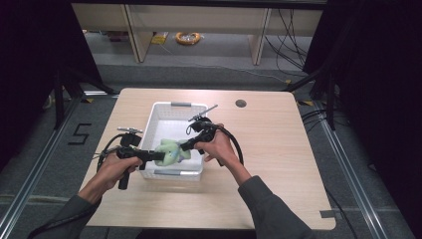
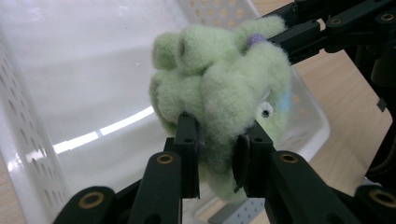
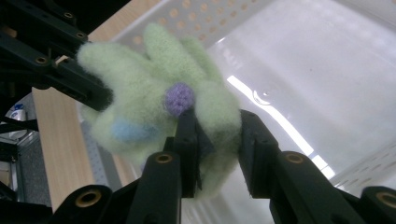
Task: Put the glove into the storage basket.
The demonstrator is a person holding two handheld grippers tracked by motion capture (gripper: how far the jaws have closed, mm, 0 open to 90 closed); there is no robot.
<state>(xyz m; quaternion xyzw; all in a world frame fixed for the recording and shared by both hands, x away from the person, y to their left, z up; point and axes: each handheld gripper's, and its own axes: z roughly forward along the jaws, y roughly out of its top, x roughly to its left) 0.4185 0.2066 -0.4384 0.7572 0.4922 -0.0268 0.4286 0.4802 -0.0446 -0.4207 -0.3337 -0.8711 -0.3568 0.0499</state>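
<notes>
A pale green plush toy [image 1: 171, 151] with a purple knob and a blue patch hangs over the near end of a white perforated basket [image 1: 161, 115]. My left gripper [image 1: 161, 156] comes in from the left and is shut on one side of the plush toy [image 2: 219, 88]. From the right, my right gripper [image 1: 185, 146] is shut on the opposite side of the plush toy [image 3: 154, 102], just beside the purple knob [image 3: 180, 98]. Both pairs of jaws pinch the fuzzy fabric between their pads. The toy is held above the basket floor [image 2: 93, 93].
The basket stands on a light wooden table [image 1: 278, 149] with a small round hole [image 1: 241, 103] at the back right. Bare tabletop lies to the right and in front of the basket. Black frames and cables flank the table on both sides.
</notes>
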